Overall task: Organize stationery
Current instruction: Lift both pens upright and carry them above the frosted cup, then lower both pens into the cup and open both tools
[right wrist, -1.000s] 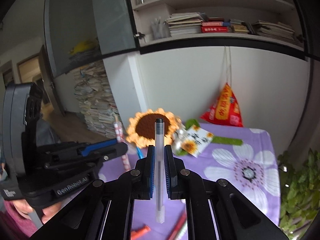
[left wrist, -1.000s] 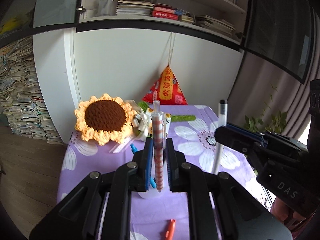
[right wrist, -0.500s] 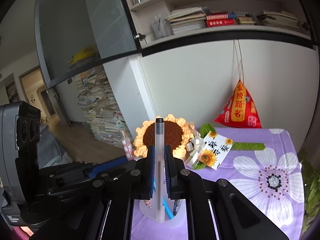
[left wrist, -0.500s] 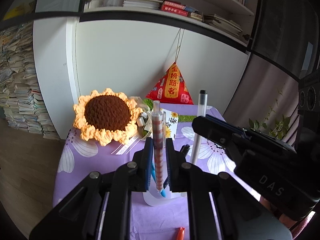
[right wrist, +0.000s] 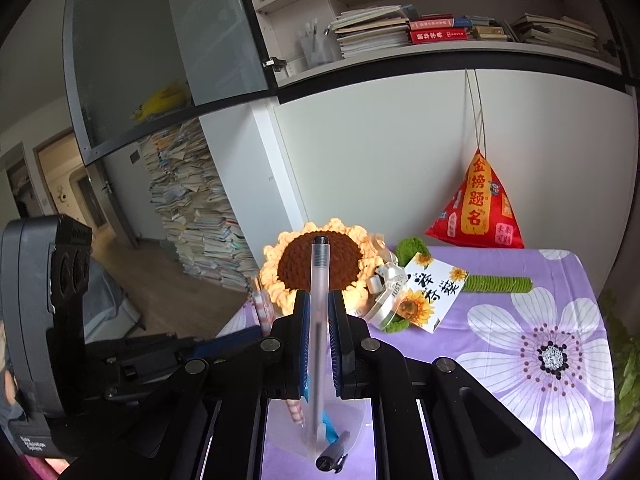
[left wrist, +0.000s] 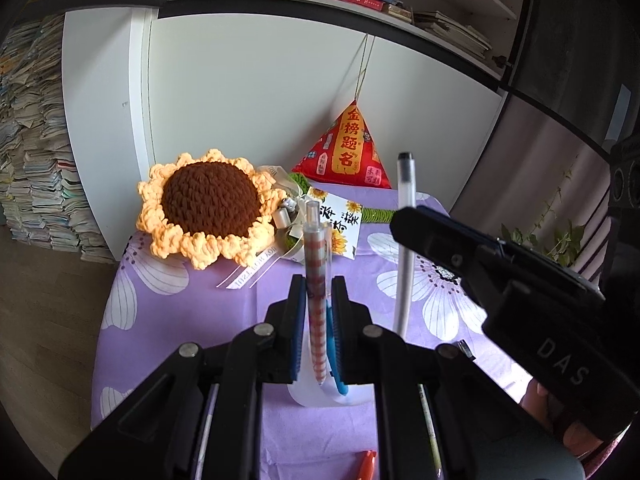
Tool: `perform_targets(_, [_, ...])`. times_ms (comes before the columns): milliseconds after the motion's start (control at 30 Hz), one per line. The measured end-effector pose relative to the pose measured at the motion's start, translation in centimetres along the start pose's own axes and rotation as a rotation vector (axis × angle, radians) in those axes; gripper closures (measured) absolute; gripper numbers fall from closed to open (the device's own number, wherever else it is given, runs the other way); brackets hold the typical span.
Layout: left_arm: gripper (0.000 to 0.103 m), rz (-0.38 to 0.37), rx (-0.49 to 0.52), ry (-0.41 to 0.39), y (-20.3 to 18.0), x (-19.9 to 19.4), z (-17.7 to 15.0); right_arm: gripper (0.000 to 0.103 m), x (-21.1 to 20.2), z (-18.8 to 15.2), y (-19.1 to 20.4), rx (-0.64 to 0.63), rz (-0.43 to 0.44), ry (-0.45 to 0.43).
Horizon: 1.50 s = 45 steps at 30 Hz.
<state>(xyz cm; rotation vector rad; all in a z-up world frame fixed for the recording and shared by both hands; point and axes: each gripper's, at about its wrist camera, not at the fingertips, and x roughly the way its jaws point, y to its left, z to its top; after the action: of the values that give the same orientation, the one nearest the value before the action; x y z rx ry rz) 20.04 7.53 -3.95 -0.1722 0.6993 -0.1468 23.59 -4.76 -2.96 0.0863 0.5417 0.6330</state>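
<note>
1. The left gripper [left wrist: 317, 304] has its fingers pinching a checked orange pen [left wrist: 316, 280] upright; its tip dips into the clear holder [left wrist: 304, 394] on the purple-clothed bench [left wrist: 168, 320].
2. The right gripper [right wrist: 319, 320] has its fingers pinching a frosted white pen [right wrist: 319, 320] upright; its lower end sits inside the same holder, beside a blue pen [right wrist: 330, 426] and a dark pen [right wrist: 332, 454].
3. A crocheted sunflower [left wrist: 208, 208] lies behind, near the wall.

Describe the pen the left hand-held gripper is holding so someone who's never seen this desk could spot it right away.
Find the big crochet sunflower on the purple flowered tablecloth. In front of it, the left hand-held gripper holds a pen upright over a translucent pen cup. It has a red-and-white checked barrel, unlike the frosted clear pen to its right.
</note>
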Motion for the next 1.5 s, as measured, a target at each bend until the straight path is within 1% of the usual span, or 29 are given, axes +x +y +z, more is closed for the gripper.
perform_targets(333, [0.092,0.009,-0.013,0.016,0.7,0.4,-0.4,0.093,1.1,0.3,0.2,0.007,0.002,-0.028])
perform_targets(500, [0.092,0.009,-0.017,0.019,1.0,0.4,-0.6,0.093,1.5,0.0,0.6,-0.016,-0.009,-0.017])
perform_targets(767, [0.092,0.009,-0.008,0.031,0.8,0.7,-1.2,0.093,2.3,-2.0,0.6,-0.064,-0.058,0.081])
perform_targets(867, [0.092,0.018,-0.007,0.038,0.8,0.9,-1.6,0.093,2.8,-2.5,0.3,-0.058,-0.059,0.124])
perform_targets(1133, [0.091,0.038,-0.013,0.051,0.8,0.9,-2.0,0.093,3.0,-3.1,0.5,-0.066,-0.062,0.183])
perform_targets(1167, [0.089,0.039,-0.013,0.051,0.8,0.8,-2.0,0.093,2.9,-3.1,0.5,-0.059,-0.059,0.184])
perform_targets(1233, [0.082,0.046,-0.014,0.051,0.7,0.6,-1.9,0.093,2.6,-3.0,0.3,-0.043,-0.053,0.192])
perform_targets(1300, [0.07,0.051,-0.018,0.043,0.8,0.3,-1.8,0.093,2.2,-2.9,0.0,-0.032,-0.057,0.193])
perform_targets(1500, [0.064,0.049,-0.02,-0.014,0.6,-1.7,-1.2,0.093,-0.3,-2.4,-0.5,-0.014,-0.077,0.155])
